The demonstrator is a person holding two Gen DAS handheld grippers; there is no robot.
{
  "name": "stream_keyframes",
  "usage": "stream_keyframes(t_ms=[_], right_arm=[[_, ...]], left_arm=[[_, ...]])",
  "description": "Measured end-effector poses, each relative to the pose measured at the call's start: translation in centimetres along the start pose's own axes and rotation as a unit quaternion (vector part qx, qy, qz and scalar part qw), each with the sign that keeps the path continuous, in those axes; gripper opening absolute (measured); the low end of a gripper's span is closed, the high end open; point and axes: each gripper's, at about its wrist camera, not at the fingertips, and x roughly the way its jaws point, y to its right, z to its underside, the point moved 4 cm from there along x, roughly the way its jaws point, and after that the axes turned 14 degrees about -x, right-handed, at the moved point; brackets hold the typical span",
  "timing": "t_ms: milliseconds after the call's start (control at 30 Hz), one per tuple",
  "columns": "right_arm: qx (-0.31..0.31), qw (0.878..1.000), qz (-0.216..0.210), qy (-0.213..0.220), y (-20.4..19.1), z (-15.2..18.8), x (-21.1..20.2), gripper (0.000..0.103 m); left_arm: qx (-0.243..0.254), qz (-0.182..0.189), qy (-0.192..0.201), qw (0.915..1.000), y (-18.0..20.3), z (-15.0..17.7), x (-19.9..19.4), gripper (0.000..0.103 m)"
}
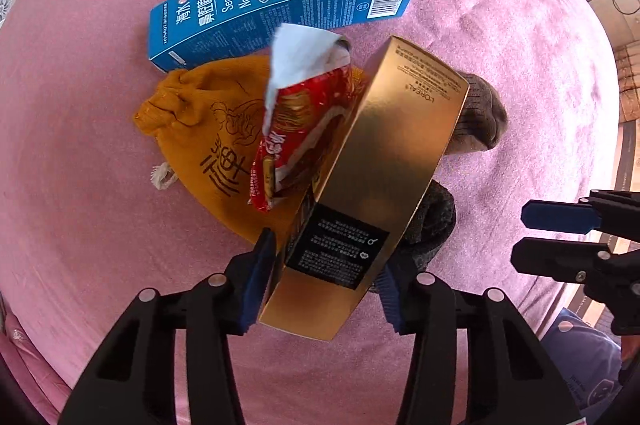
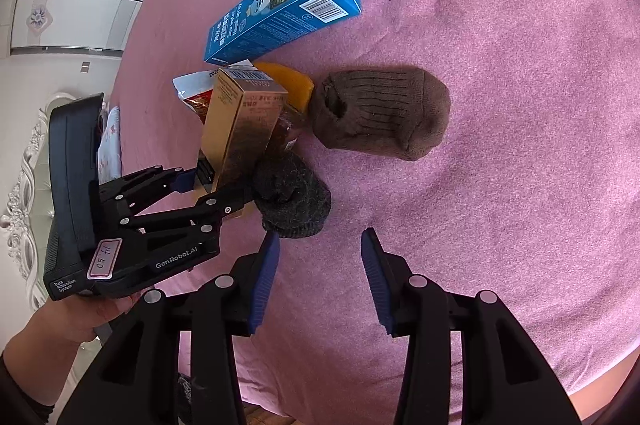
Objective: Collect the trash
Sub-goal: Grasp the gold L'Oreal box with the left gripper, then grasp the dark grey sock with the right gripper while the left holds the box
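Pink cloth-covered table (image 2: 500, 65) under everything, clutter bunched toward its near left. Blue nasal-spray box (image 1: 280, 1) flat at the far side, long axis crosswise. Gold box (image 1: 380, 161) pinched at its near end by the left tongs (image 1: 320, 277), lifted and tilted, long axis running away from them over the orange pouch (image 1: 200, 129) and beside the red wrapper (image 1: 296, 129). Brown sock (image 2: 380, 113) and dark sock (image 2: 292, 201) just right of it. Right tongs (image 2: 320, 281) spread, holding nothing, dark sock just ahead and left; likely nearer to the socks than to the wrapper.
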Motion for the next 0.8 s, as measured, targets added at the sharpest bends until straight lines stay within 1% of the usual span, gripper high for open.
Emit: stream_keyframes(t_ms=[133, 267, 367, 433, 567, 667, 733, 767, 800], right_arm=[[0.001, 1.0, -0.003, -0.002, -0.1, -0.4, 1.4, 0.042], [-0.002, 1.0, -0.005, -0.008, -0.3, -1.0, 2.9, 0.042], [-0.005, 1.0, -0.01, -0.011, -0.3, -1.4, 3.9, 0.042], [0.002, 1.0, -0.021, -0.013, -0.3, -1.7, 4.6, 0.043], [0.008, 0.999, -0.037, -0.016, -0.4, -2.6, 5.8, 0.048], [0.021, 0.998, -0.051, -0.023, -0.3, -2.8, 6.7, 0.049], [0.027, 0.997, -0.064, -0.025, -0.3, -2.7, 6.9, 0.044], [0.027, 0.997, -0.071, -0.025, -0.5, -2.6, 6.9, 0.035], [0.024, 0.997, -0.07, -0.025, -0.5, -2.5, 6.8, 0.03]], left_arm=[[-0.017, 0.041, -0.007, 0.999, -0.6, -0.2, -0.3, 0.044], [-0.04, 0.076, -0.007, 0.9963, -1.7, 0.3, -0.5, 0.042], [-0.054, 0.093, -0.006, 0.9942, -2.5, 0.8, -0.7, 0.041], [-0.062, 0.103, -0.006, 0.9928, -3.1, 1.0, -0.7, 0.041], [-0.077, 0.117, -0.001, 0.9901, -4.1, 1.8, -0.9, 0.041], [-0.096, 0.132, 0.002, 0.9865, -4.8, 3.4, -0.9, 0.041], [-0.107, 0.139, 0.002, 0.9845, -4.7, 4.3, -1.2, 0.041], [-0.11, 0.142, 0.002, 0.9837, -4.8, 4.6, -1.3, 0.04], [-0.113, 0.143, 0.003, 0.9832, -4.8, 5.0, -1.4, 0.04]])
